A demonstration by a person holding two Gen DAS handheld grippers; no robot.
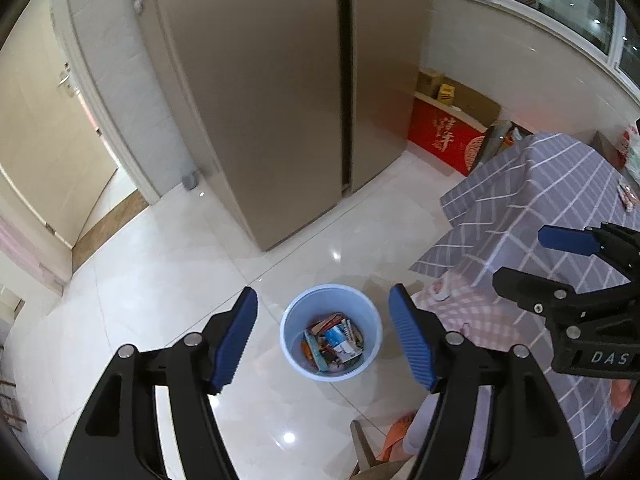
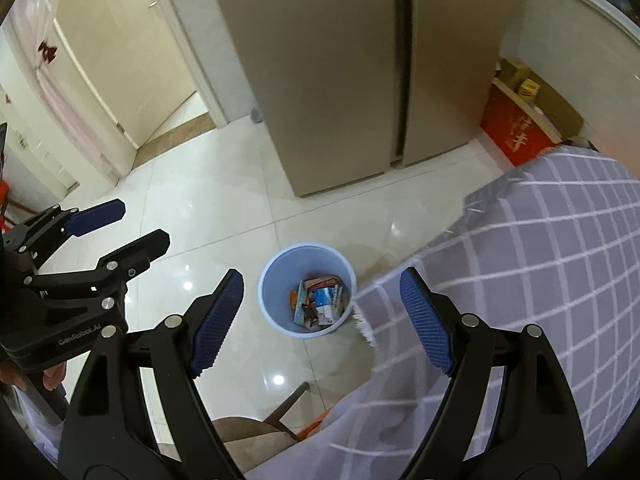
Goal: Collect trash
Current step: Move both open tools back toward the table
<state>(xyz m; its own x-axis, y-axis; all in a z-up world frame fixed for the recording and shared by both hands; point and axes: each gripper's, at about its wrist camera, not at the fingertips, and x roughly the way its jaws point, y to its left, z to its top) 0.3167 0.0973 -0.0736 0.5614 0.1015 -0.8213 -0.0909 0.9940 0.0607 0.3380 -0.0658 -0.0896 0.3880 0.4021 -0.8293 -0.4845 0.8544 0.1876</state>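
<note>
Wrappers fill the blue bin below; left gripper and right gripper hover above, fingers spread and empty, likely just emptied.

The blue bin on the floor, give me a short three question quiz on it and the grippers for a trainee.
1. True or false: the blue bin is empty.
2. What stands behind the bin: (a) a sofa, (b) a fridge, (c) a sink?
3. What is held between the pads of the left gripper and the right gripper?

Key: 1 false, it holds wrappers. 2 b. 3 nothing, both are open.
</note>
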